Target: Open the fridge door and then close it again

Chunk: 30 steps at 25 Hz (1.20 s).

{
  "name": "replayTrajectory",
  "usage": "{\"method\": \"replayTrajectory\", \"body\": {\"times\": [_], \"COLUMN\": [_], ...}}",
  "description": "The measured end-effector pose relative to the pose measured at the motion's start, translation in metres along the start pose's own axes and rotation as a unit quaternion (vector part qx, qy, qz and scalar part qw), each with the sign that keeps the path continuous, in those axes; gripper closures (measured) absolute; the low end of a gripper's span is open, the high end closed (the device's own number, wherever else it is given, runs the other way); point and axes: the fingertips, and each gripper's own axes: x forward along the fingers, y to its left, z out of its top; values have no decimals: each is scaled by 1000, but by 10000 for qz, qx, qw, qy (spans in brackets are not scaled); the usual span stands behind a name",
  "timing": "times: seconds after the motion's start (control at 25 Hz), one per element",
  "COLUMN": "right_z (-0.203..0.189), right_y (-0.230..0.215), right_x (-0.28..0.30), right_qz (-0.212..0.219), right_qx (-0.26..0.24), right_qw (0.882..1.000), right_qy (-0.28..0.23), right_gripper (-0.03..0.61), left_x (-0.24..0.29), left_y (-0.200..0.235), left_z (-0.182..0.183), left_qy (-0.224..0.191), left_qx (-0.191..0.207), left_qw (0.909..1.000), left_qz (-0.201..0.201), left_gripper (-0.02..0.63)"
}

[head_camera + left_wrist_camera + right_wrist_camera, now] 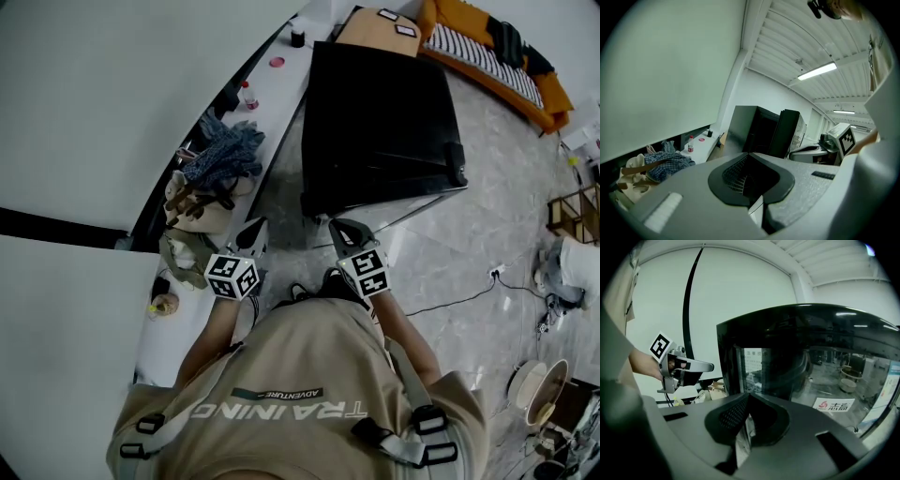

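Ahead of your jaws stands the fridge [375,122]; left gripper [252,231] and right gripper [343,229] are closed on nothing, probably poised for its door [811,366].

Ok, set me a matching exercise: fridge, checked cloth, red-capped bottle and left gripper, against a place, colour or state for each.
1 fridge
2 checked cloth
3 red-capped bottle
4 left gripper

a jaws together, holding nothing
b black
c blue
d standing on the white counter

Pairs: 1-b, 2-c, 3-d, 4-a
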Motion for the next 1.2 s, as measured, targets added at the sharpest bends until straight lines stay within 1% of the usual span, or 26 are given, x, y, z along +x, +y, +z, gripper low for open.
{"method": "replayTrajectory", "body": {"times": [0.12, 0.28, 0.36, 0.64, 0.76, 0.96, 1.2], "right_z": [2, 3, 3, 8, 12, 19, 25], "right_y": [-2, -3, -4, -13, -18, -27, -35], "right_x": [3, 9, 13, 24, 31, 42, 49], "right_qz": [50, 178, 270, 590, 673, 787, 905], "right_qx": [-12, -13, 16, -17, 29, 96, -18], "right_qw": [10000, 9998, 9996, 9983, 9977, 9967, 9957], "right_qy": [-37, -69, -99, 28, -34, -151, -215], "right_gripper": [583, 583, 583, 583, 583, 583, 583], "left_x": [9, 19, 25, 46, 53, 61, 65], "left_y": [-2, 2, 7, 14, 17, 20, 23], "left_z": [3, 3, 5, 25, 30, 30, 28], "left_qy": [22, 71, 87, 50, 26, 40, 72], "left_qx": [55, 55, 49, 38, 24, -25, -91], "left_qw": [10000, 9999, 10000, 9998, 9997, 9992, 9984], "left_qz": [-76, -53, 2, 163, 257, 407, 558], "left_gripper": [614, 614, 614, 614, 614, 614, 614]}}
